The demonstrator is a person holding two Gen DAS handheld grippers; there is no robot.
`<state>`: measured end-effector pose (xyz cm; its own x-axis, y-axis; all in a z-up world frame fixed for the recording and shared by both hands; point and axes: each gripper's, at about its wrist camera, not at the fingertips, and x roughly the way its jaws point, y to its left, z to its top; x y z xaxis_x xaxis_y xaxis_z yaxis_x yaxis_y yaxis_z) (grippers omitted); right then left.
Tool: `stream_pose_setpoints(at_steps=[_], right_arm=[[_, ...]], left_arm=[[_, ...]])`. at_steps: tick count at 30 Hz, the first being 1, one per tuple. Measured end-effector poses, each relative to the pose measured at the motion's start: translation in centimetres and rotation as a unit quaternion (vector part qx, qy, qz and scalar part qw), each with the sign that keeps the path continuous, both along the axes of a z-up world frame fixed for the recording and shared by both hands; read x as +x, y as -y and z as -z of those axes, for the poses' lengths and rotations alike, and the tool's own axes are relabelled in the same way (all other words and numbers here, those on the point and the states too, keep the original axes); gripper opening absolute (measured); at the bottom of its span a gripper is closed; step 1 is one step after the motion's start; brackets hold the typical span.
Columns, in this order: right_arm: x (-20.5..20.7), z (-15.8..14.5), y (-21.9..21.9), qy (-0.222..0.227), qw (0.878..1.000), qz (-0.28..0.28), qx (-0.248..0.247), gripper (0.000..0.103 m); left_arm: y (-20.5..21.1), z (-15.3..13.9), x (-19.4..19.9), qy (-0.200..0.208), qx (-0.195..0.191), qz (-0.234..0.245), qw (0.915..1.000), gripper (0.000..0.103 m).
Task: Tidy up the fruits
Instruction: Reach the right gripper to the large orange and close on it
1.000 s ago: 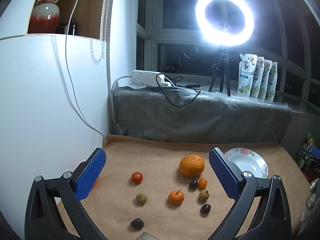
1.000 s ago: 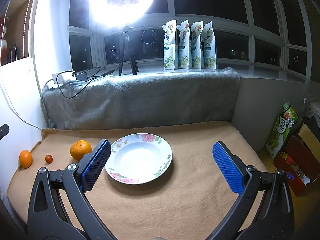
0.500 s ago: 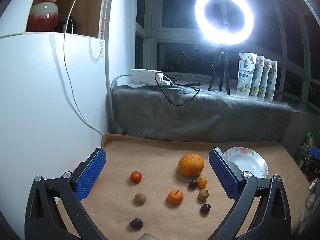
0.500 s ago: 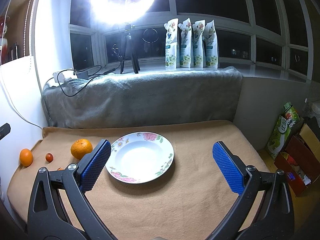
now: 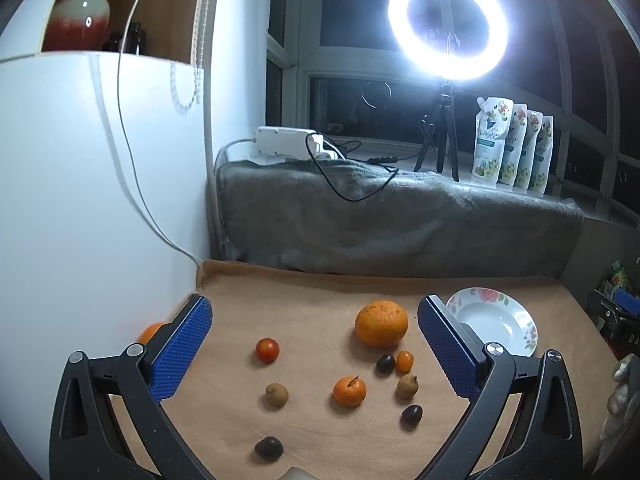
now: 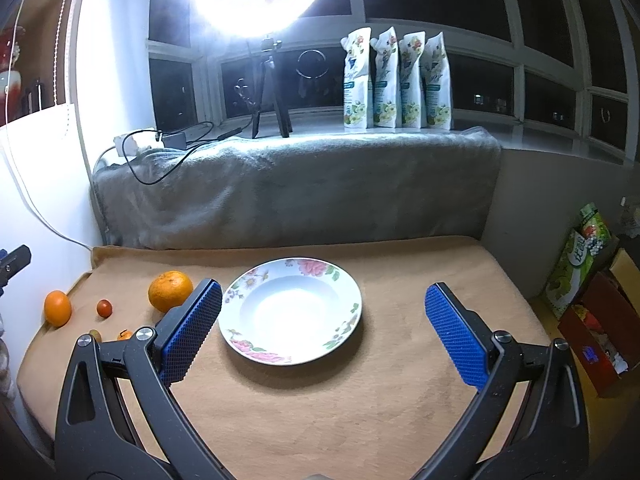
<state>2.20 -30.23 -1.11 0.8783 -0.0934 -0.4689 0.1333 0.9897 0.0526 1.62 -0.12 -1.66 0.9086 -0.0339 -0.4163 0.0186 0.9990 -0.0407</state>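
Scattered on the tan cloth (image 5: 320,292) lie a big orange (image 5: 381,323), a small tangerine (image 5: 349,391), a cherry tomato (image 5: 267,349), a kumquat (image 5: 404,361), two brown longans (image 5: 277,395), and several dark plum-like fruits (image 5: 269,447). Another orange (image 5: 149,331) peeks out behind the left finger. My left gripper (image 5: 316,344) hovers open above these fruits, holding nothing. A floral white plate (image 6: 291,310) sits empty between the fingers of my right gripper (image 6: 323,330), which is open above it. The plate (image 5: 494,322) also shows at the right of the left wrist view.
A grey blanket (image 6: 296,188) covers the ledge behind the cloth. On the sill stand a ring light on a tripod (image 5: 446,132), a power strip with cables (image 5: 288,142) and several refill pouches (image 6: 396,80). A white cabinet (image 5: 92,200) walls the left side; boxes (image 6: 592,320) sit at right.
Both views have shifted only slightly; the left gripper has drifted a little, so the fruits sit marginally lower-left. Nothing was picked up or released.
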Motion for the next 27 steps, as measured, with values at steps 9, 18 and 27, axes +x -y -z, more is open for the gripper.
stream_pose_setpoints(at_steps=[9, 18, 27], right_arm=[[3.2, 0.1, -1.5, -0.025, 0.997, -0.069, 0.017, 0.103], [9.0, 1.6, -4.0, -0.082, 0.984, -0.147, 0.062, 0.101], [15.1, 4.3, -6.3, -0.164, 0.957, -0.208, 0.117, 0.094]], left_arm=[[-0.9, 2.1, 2.0, -0.042, -0.037, 0.029, 0.998, 0.102], [-0.6, 5.2, 5.2, -0.113, -0.094, 0.082, 0.9857, 0.092], [0.6, 8.0, 8.2, -0.169, -0.133, 0.117, 0.9697, 0.078]])
